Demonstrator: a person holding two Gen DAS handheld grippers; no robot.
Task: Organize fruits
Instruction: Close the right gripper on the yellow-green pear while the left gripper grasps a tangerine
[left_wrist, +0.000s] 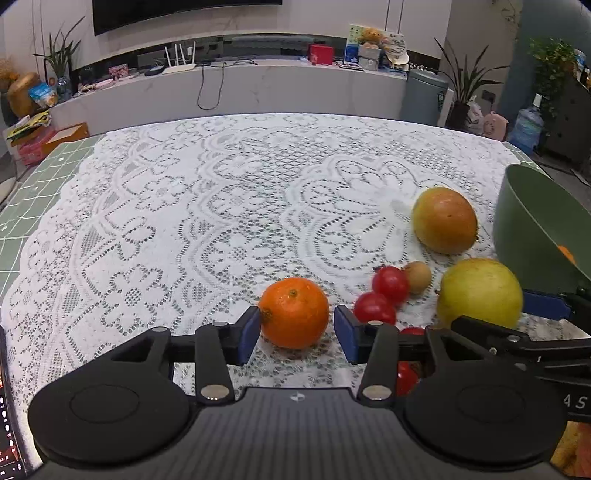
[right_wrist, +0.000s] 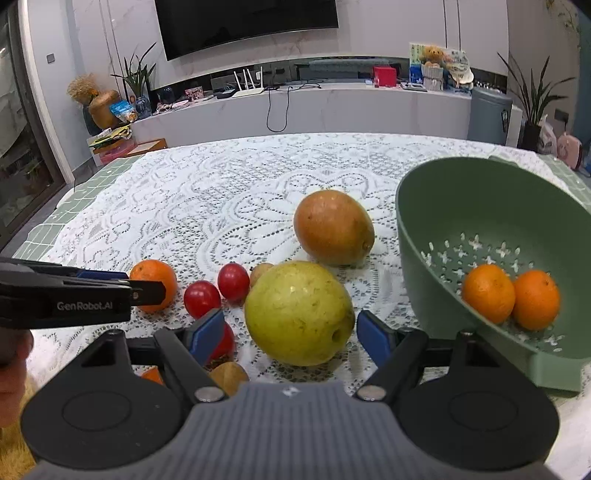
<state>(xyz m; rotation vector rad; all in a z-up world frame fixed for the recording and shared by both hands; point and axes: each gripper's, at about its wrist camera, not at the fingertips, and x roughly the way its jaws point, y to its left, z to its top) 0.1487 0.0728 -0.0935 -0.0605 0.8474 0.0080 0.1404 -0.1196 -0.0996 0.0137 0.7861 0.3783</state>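
My left gripper (left_wrist: 295, 328) reaches down over the near part of the lace tablecloth (left_wrist: 192, 206) with a small orange (left_wrist: 293, 312) between its blue pads. The left pad touches the fruit's skin; the right pad stands just clear of it, so the jaws are partly open around the orange and not clamped on it. The orange sits on the cloth.

My right gripper (right_wrist: 291, 334) is spread wide on either side of a large yellow-green pear (right_wrist: 299, 312), which also rests on the cloth. I see a gap between each pad and the pear, so nothing is gripped there.

Between the orange and the pear lie two red cherry tomatoes (right_wrist: 218, 290), with a third red one (right_wrist: 223, 343) partly hidden behind my right gripper's left finger, and a small brown fruit (right_wrist: 260, 271) just behind them. Farther back sits a mango (right_wrist: 332, 227), reddish and yellow.

To the right stands a green colander (right_wrist: 424, 229), its near rim tilted toward me, with two more oranges (right_wrist: 511, 297) lying side by side inside it, touching.
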